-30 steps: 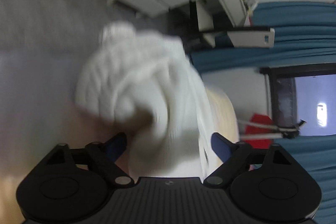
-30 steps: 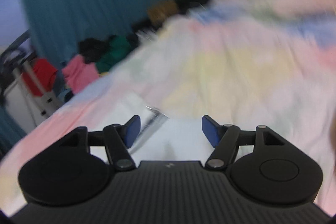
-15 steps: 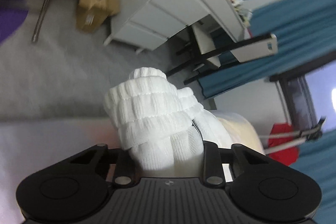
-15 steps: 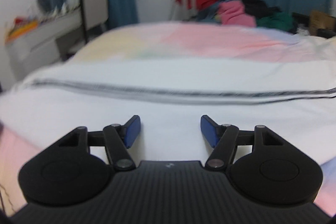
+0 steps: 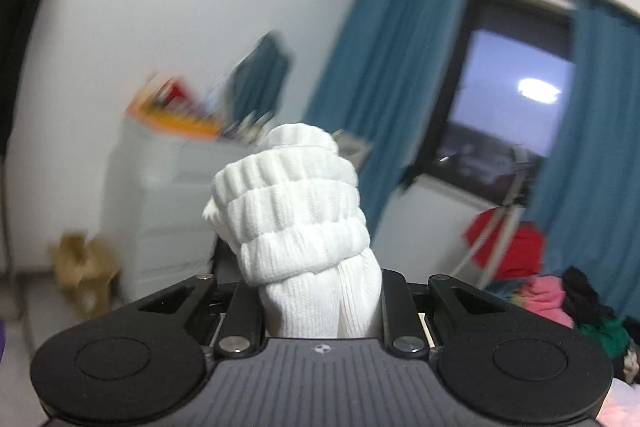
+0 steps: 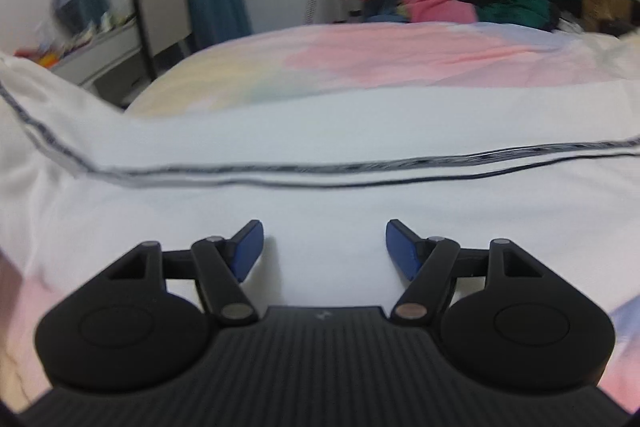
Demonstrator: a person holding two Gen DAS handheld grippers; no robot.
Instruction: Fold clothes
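Note:
A bunched white ribbed-knit cuff (image 5: 292, 211) of a garment sticks up out of my left gripper (image 5: 320, 291). Its jaws are closing on the knit, which hides the pads and is held up in the air, facing the window. My right gripper (image 6: 324, 247) hovers low over a white garment (image 6: 320, 131) with two dark stripes, spread across the pastel bedspread (image 6: 400, 55). Its jaws are opening. The blue pads (image 6: 250, 247) stand wide apart with nothing between them.
A pile of pink, black and green clothes (image 6: 440, 3) lies beyond the bed's far edge. A white chest of drawers (image 5: 160, 187), a cardboard box (image 5: 84, 263), blue curtains (image 5: 384, 87) and a drying rack with red cloth (image 5: 508, 247) line the walls.
My left gripper closed on the white knit cuff, rose and rolled upright. My right gripper swung across the bed and now sits over the striped white garment, whose left side has lifted.

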